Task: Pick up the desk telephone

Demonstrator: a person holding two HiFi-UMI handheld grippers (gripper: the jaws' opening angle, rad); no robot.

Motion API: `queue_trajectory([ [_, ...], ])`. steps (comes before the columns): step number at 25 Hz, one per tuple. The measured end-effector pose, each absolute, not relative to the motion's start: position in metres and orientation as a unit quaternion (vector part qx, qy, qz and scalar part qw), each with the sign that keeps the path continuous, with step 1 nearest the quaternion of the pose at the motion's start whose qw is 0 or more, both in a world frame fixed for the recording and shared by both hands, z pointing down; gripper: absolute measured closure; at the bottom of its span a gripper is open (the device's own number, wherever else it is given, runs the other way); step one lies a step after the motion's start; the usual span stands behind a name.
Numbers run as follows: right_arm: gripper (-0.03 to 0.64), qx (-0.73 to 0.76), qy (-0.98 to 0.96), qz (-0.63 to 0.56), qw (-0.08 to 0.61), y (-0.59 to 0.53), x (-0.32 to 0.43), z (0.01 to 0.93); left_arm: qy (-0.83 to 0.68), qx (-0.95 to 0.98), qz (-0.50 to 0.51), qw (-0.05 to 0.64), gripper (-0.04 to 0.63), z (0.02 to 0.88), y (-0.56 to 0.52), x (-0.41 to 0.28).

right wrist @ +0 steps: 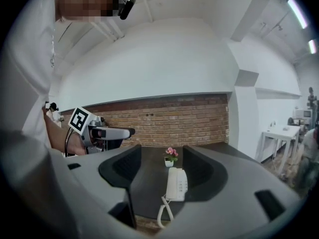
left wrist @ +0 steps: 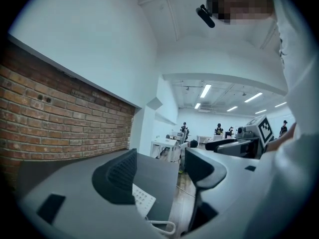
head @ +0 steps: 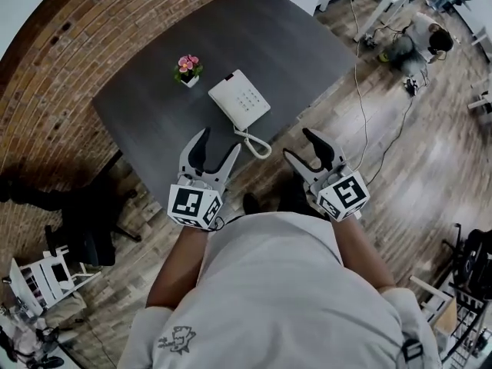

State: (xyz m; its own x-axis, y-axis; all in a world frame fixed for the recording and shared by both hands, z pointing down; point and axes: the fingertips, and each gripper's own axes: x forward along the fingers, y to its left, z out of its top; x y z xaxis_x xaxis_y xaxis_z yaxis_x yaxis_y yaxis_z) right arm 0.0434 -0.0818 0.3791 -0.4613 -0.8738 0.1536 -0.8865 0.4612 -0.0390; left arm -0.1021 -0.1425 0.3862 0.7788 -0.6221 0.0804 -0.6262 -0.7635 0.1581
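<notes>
Hovering short of the worktop (head: 146, 106) edge, both tools point roughly level toward the desk telephone (head: 239, 100). Neither touches it.

Left tool (head: 217, 141): jaws spread wide, nothing between the pads. In its own view a corner of the white keypad peeks out low and ahead, just past its left jaw.

Right tool (head: 299, 144): jaws likewise spread and empty. Its view frames the telephone dead ahead in the gap between the jaws, with the long side running away from it.

The telephone lies flat on the dark worktop near the edge, ahead of and between the two tools (closer to the left tool's tips in the head view). A coiled cord (head: 256, 144) trails off its near end and loops at the worktop edge, just ahead of the left tool's right jaw. A small flower pot (head: 187, 69) stands beyond the telephone and apart from it, toward the brick wall (head: 38, 83).

Reading of the posture: wide jaws suit a broad body, so keeping both tools open on the way in makes sense. The right tool looks better lined up to take the telephone across its width. The left may be there to steady it or take the other side. Judged stage: approach, grasp not yet begun. The cord is the snag risk, being the first thing a jaw would meet.
</notes>
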Motion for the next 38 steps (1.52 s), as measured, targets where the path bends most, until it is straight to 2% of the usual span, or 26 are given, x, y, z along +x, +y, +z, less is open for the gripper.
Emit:
queue_trajectory([
  [12,0.351,0.367,-0.927,0.063,0.051,-0.181,0.006,0.39,-0.454,0.886,0.035,0.088,0.276,0.391,-0.188,-0.125],
  [28,0.357,0.25,-0.961,0.097,0.07,-0.259,0.101,0.421,-0.549,0.826,0.047,0.116,0.276,0.414,-0.23,-0.04],
  [33,0.357,0.218,-0.968,0.101,0.08,-0.269,0.113,0.43,-0.559,0.818,0.066,0.118,0.273,0.425,-0.237,-0.024],
  [38,0.357,0.204,-0.966,0.132,0.093,-0.275,0.111,0.455,-0.569,0.806,0.065,0.149,0.264,0.444,-0.243,-0.026],
])
